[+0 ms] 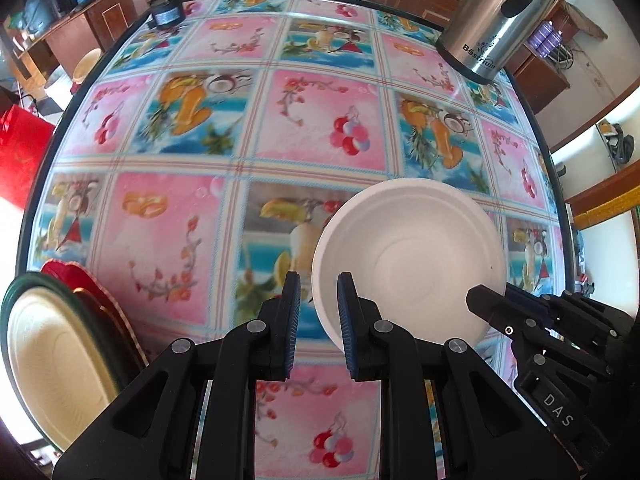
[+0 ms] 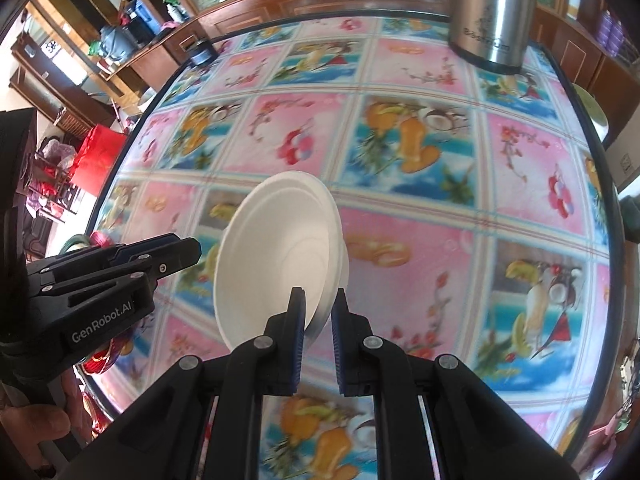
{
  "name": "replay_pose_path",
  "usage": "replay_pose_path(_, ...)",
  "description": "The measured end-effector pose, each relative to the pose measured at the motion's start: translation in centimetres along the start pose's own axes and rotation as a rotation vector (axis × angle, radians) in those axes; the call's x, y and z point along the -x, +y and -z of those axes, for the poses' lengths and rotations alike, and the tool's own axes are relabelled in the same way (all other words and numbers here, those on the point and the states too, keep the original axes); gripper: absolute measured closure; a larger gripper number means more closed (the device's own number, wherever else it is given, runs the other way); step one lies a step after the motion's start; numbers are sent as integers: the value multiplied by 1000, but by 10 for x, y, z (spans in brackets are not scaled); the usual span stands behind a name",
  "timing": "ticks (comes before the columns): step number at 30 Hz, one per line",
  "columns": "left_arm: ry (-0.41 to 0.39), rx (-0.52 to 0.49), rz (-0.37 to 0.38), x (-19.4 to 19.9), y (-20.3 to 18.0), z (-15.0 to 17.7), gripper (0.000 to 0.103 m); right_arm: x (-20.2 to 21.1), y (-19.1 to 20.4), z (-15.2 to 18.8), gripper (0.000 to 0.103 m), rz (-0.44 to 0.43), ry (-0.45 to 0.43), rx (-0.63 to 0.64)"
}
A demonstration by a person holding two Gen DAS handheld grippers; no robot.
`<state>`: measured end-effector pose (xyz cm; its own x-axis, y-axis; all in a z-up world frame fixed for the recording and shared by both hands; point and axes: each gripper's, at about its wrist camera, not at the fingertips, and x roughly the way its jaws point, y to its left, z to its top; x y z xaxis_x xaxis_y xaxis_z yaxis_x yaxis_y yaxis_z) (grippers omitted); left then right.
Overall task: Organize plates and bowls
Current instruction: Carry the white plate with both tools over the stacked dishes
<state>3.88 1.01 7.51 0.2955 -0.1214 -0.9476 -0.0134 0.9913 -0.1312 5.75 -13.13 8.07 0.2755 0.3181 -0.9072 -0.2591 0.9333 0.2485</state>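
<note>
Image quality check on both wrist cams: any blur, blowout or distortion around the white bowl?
Left wrist: sharp; fisheye bows the table edge; white bowl evenly lit, detail kept; window glare blows out the lower left. Right wrist: tablecloth print smeared by motion blur; bowl reads slightly soft, its rim between the right hand-held gripper fingers; kettle cropped at the top.

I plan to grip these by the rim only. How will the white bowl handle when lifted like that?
The white bowl looks like thin foam or pulp, so probably very light. The right claw pinches only its rim and it hangs tilted, so it may flex or swing. Two nested rims seem visible; a second bowl could slip loose.
</note>
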Motion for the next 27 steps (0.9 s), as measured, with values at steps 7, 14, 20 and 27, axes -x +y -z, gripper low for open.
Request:
replay_pose_path(7,-10,29,9,17,25,16,85,3,28,9,92,-13,6,29)
replay_pose_path(14,19,79,30,11,44,23,85,-4,32,19,92,-2,23,19)
replay_pose_path(20,86,113,92,-8,42,18,85,-11,19,24,92,0,40,-20)
replay_pose_path(27,141,142,107,-31,37,13,77,-18,5,28,92,-5,57,-51)
